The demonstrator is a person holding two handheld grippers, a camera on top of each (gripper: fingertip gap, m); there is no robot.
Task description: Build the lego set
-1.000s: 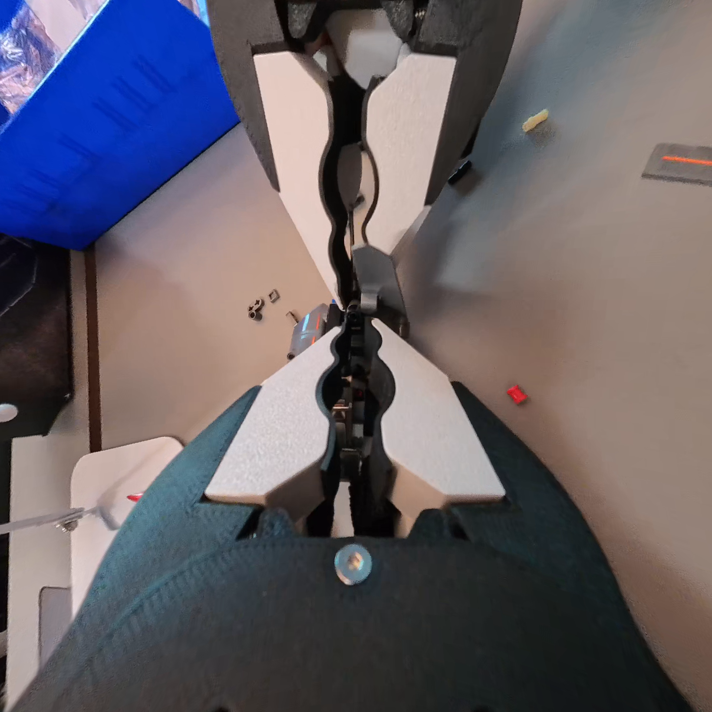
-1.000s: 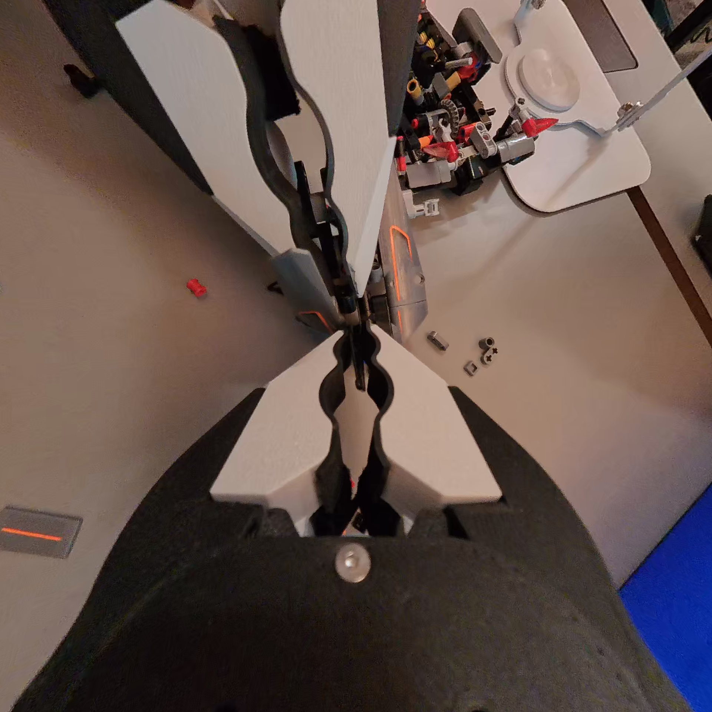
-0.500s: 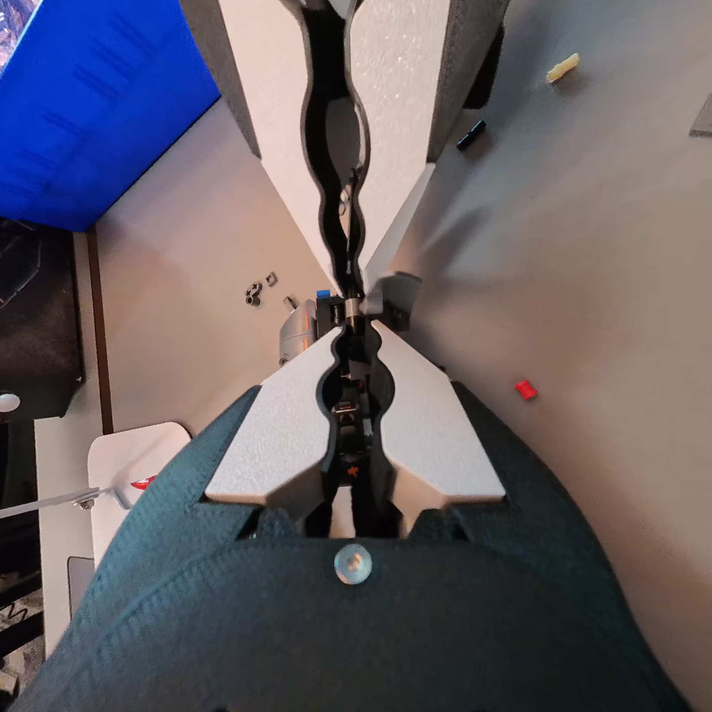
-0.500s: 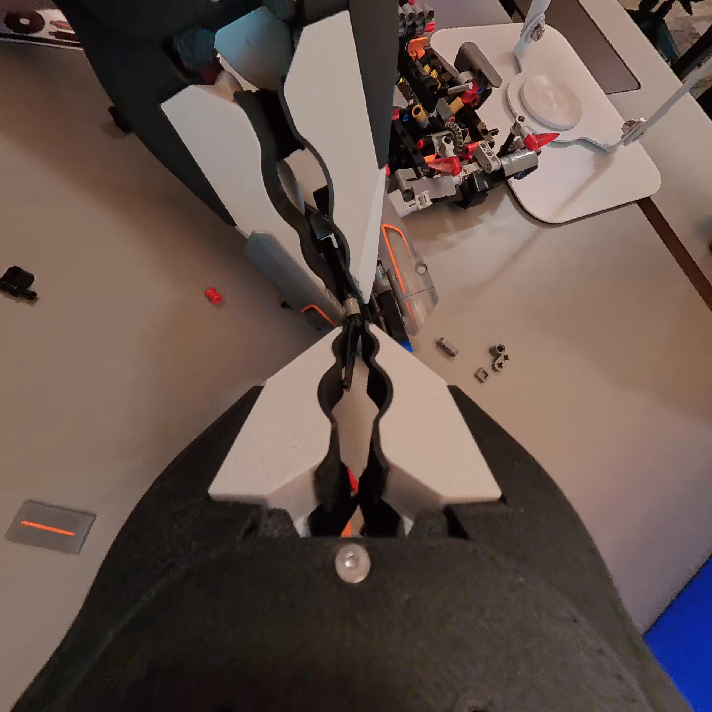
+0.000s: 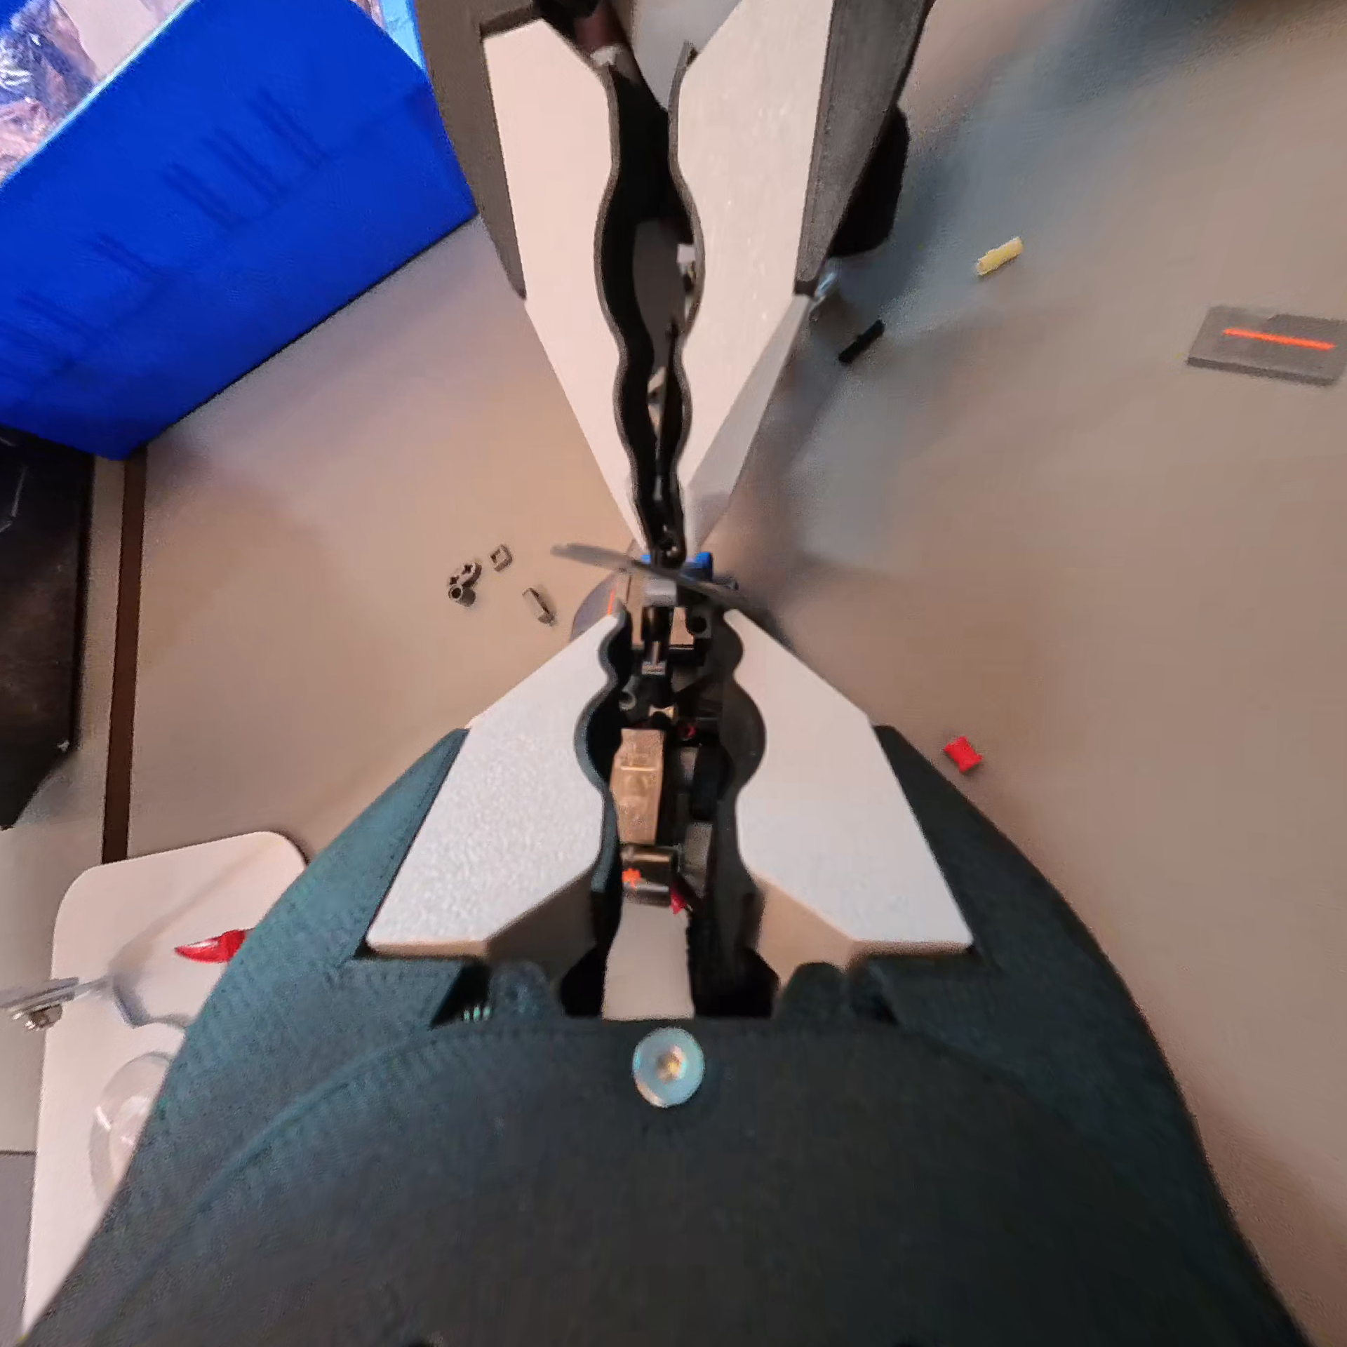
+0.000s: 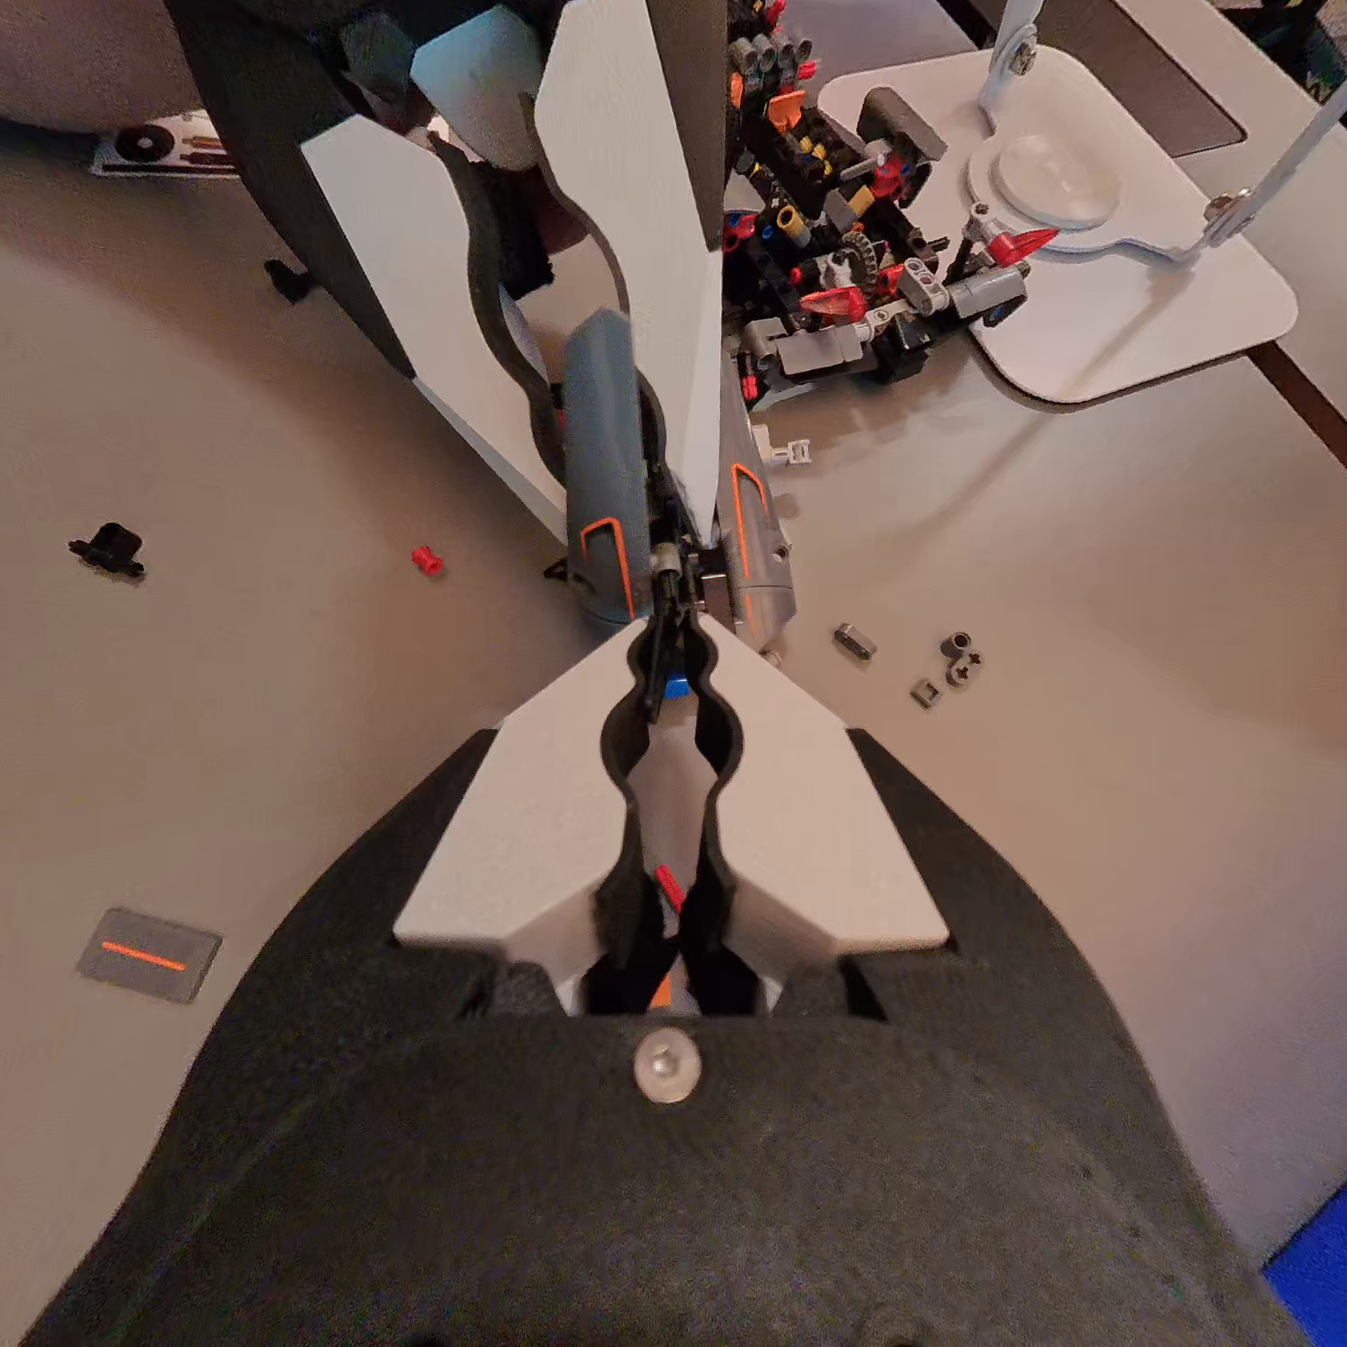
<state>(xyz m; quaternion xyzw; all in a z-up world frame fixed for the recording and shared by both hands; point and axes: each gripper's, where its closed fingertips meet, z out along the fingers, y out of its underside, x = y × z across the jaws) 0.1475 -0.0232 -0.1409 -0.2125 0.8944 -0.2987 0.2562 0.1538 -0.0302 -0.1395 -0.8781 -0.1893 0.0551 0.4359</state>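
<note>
My left gripper (image 5: 674, 627) is shut on a small lego sub-assembly (image 5: 641, 787). In the right wrist view this sub-assembly (image 6: 605, 496) shows two grey curved panels with orange trim, held above the table. My right gripper (image 6: 674, 634) meets it tip to tip and is shut on a thin black piece (image 6: 660, 656) at the sub-assembly's near end, next to a blue part. The right gripper also shows in the left wrist view (image 5: 663, 539), coming from the top. The large lego model (image 6: 824, 240) lies behind, partly hidden by the left gripper's fingers (image 6: 641, 219).
Loose parts lie on the beige table: a red piece (image 6: 426, 560), a black piece (image 6: 109, 548), a grey tile with an orange line (image 6: 149, 955) and small grey pieces (image 6: 958, 656). A white stand base (image 6: 1137, 306) is at the back right. A blue box (image 5: 182, 219) is beside. Both grippers' tips are close together, under 4 cm apart. From the left gripper's tips to the large lego model (image 6: 824, 240) is close to 15 centimeters.
Both grippers stay shut and tip to tip. The held sub-assembly has turned, so its grey panels show more fully in the right wrist view. Both views have shifted slightly.
</note>
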